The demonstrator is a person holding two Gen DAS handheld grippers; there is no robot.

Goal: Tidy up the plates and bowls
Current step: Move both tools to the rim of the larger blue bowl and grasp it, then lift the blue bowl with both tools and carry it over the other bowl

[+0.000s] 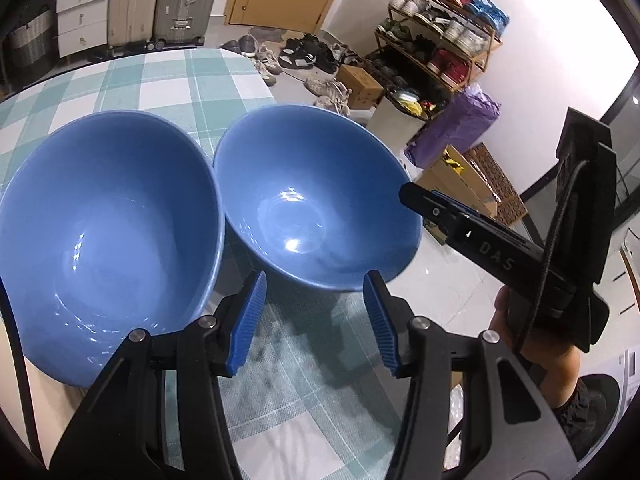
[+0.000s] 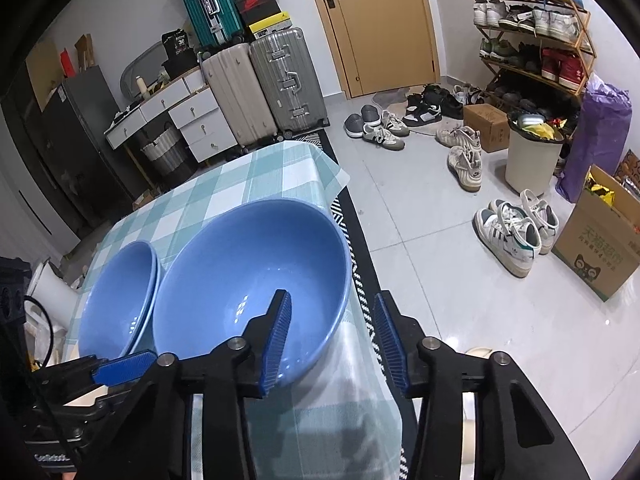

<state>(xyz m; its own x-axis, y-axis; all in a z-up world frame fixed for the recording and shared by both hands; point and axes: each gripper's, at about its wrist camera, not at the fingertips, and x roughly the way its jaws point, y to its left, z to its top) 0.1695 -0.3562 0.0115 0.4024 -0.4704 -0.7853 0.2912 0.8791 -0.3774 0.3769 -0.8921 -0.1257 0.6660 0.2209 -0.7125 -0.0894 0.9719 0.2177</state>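
Two blue bowls stand side by side on the checked tablecloth. My left gripper is open just in front of the right bowl, its tips either side of that bowl's near wall without touching it. The left bowl is beside its left finger. In the right wrist view the left bowl shows a double rim, as if two are nested. My right gripper is open astride the right bowl's right rim, one finger inside and one outside. The right gripper also shows at that rim, held by a hand.
The right bowl sits close to the table's right edge, with a striped rug below. On the floor beyond are loose shoes, a bin, cardboard boxes, a shoe rack and suitcases.
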